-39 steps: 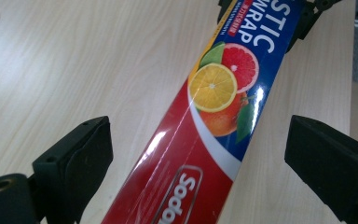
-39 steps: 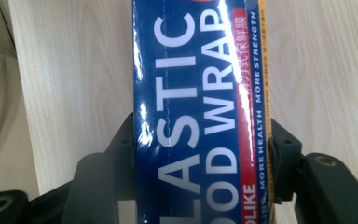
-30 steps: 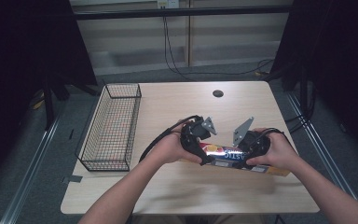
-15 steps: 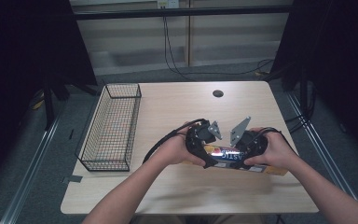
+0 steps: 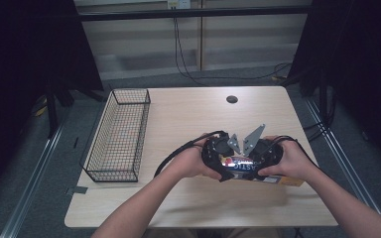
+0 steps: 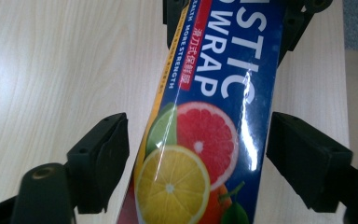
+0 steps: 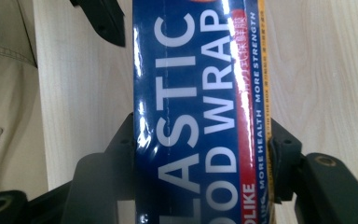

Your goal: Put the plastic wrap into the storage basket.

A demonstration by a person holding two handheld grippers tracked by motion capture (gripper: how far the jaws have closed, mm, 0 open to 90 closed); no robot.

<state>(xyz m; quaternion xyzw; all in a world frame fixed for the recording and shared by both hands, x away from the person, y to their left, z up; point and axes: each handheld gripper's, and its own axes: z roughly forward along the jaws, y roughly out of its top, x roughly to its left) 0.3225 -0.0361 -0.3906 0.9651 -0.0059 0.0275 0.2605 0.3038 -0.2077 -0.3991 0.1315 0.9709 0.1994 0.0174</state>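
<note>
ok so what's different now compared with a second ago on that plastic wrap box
The left gripper slid right along the plastic wrap box, nearer the right gripper; its jaws have just been closing around the box, gaps still showing on both sides. The right gripper stays clamped on the box, and the wire basket is unmoved.

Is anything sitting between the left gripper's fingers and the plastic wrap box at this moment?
Nothing visible does. The plastic wrap box lies between the left gripper's fingers, which have just been closing, with bare gaps on both sides. The right gripper already clamps the box's other end.
</note>
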